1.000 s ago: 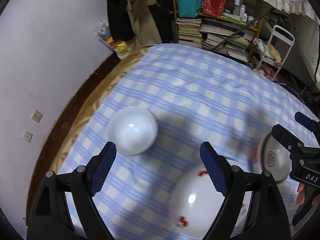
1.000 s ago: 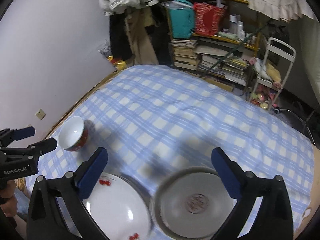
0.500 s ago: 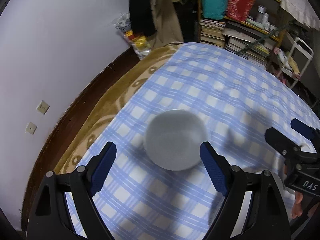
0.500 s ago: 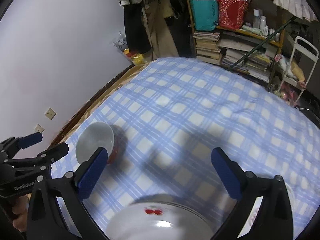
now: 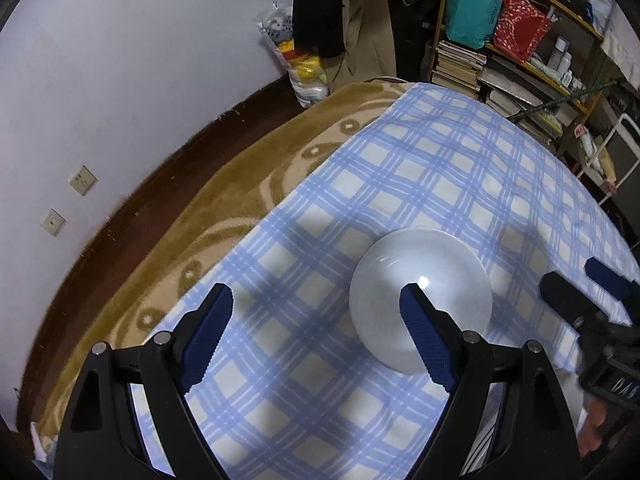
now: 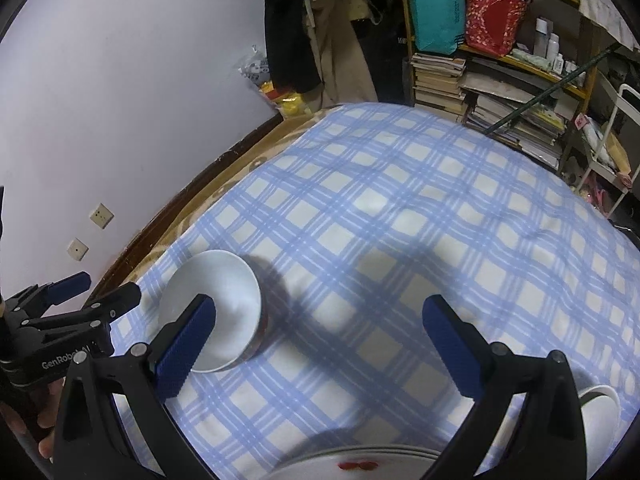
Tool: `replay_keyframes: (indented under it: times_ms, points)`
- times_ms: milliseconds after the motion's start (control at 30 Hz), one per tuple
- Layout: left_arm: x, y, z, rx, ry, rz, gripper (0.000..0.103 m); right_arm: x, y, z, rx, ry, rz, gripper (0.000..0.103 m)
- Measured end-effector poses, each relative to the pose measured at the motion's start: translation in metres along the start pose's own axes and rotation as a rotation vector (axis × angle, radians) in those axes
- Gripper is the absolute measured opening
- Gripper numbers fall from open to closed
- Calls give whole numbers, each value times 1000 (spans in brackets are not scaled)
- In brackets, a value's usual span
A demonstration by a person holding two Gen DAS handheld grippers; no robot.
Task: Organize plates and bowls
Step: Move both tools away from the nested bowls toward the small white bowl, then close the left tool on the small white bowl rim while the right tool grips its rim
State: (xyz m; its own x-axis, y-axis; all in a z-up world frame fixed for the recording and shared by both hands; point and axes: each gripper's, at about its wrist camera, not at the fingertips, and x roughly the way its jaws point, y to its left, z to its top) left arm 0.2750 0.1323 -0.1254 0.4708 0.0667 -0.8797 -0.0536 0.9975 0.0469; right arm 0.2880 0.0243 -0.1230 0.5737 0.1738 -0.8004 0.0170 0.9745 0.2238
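A white bowl (image 5: 420, 292) with a red outside (image 6: 216, 312) sits on the blue checked cloth near its left edge. My left gripper (image 5: 316, 340) is open and empty; its right finger overlaps the bowl in the view, the left finger is over bare cloth. My right gripper (image 6: 320, 344) is open and empty above the cloth, to the right of the bowl. A white plate with red marks (image 6: 360, 464) lies at the bottom edge of the right wrist view. A white cup (image 6: 600, 412) stands at the lower right.
The cloth (image 6: 400, 220) covers a bed with a tan blanket (image 5: 240, 200) along its left side beside the wall. Shelves of books and bags (image 6: 480, 60) and hanging clothes (image 6: 304, 32) stand beyond the far end. A white cart (image 6: 616, 140) is at right.
Both grippers have swung left and pulled back. The bowl now lies under my left gripper's right finger instead of between the fingers. The plates have slid out toward the bottom of both views.
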Motion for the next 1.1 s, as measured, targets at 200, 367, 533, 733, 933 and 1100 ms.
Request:
replay_keyframes:
  times_ms: [200,367,533,733,933,1100]
  points:
    - [18,-4,1,9,29,-19,85,20,9,-1,-18,21,-11,103]
    - [34,-8,0,22,62,-20,85,38,11,-4,-33,57,-18,103]
    - [50,-7,-3,14,99,6,83,57,15,-7,-46,95,-19,103]
    - [60,-4,-8,-17,115,-99,41,74,19,-15,-60,158,1,72]
    - [61,-20,-14,15,131,-152,8,80,22,-22,-21,211,90,14]
    - [52,-29,-16,7,111,-125,8,78,25,-24,-1,240,82,10]
